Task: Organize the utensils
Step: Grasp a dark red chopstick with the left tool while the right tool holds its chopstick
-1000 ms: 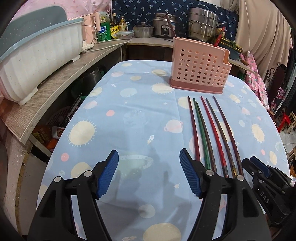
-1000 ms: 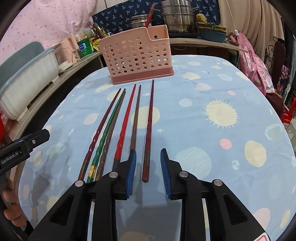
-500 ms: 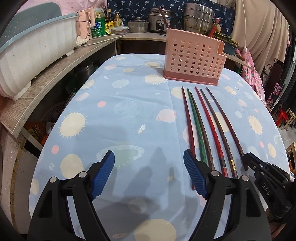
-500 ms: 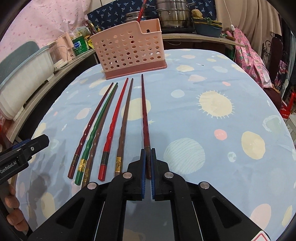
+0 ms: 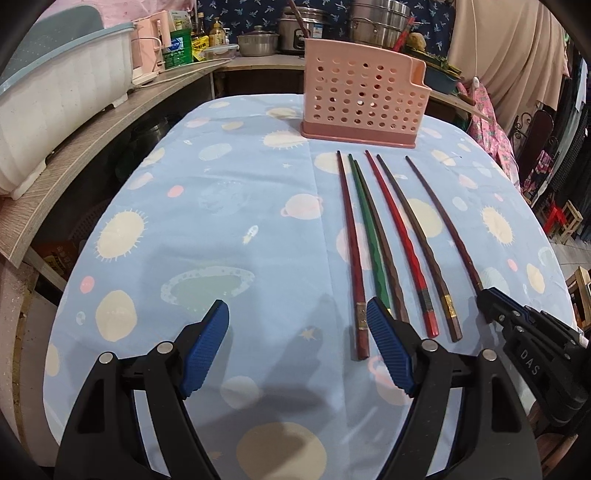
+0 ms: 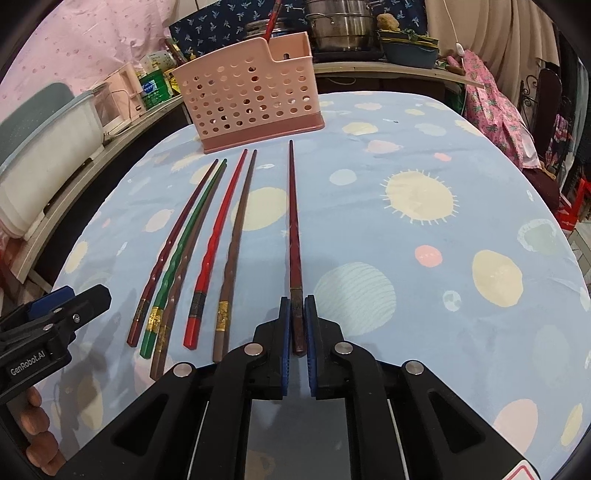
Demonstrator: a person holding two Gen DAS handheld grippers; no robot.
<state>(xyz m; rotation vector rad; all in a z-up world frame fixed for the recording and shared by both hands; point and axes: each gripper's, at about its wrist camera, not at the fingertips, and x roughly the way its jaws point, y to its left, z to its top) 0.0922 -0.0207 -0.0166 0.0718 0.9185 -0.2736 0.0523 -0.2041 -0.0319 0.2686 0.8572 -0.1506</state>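
Several long chopsticks lie side by side on the blue tablecloth point(image 6: 424, 229), tips toward a pink perforated utensil basket point(image 6: 251, 99) at the far end; the basket also shows in the left wrist view point(image 5: 364, 96). My right gripper point(image 6: 296, 314) is shut on the thick end of the rightmost dark red chopstick point(image 6: 293, 221), which now sits apart from the others. It shows in the left wrist view point(image 5: 443, 221) too. My left gripper point(image 5: 295, 343) is open and empty, low over the cloth, its right finger beside the dark red, green and brown chopsticks point(image 5: 373, 240).
A white dish rack point(image 5: 55, 96) stands on a wooden shelf point(image 5: 81, 155) left of the table. Pots, bottles and a cooker line the back counter point(image 5: 258, 40). A red utensil point(image 6: 271, 22) stands in the basket. Cloth and chairs crowd the right side.
My right gripper closed on the rightmost dark red chopstick and shifted it away from the others. My left gripper drew back slightly and stayed open.
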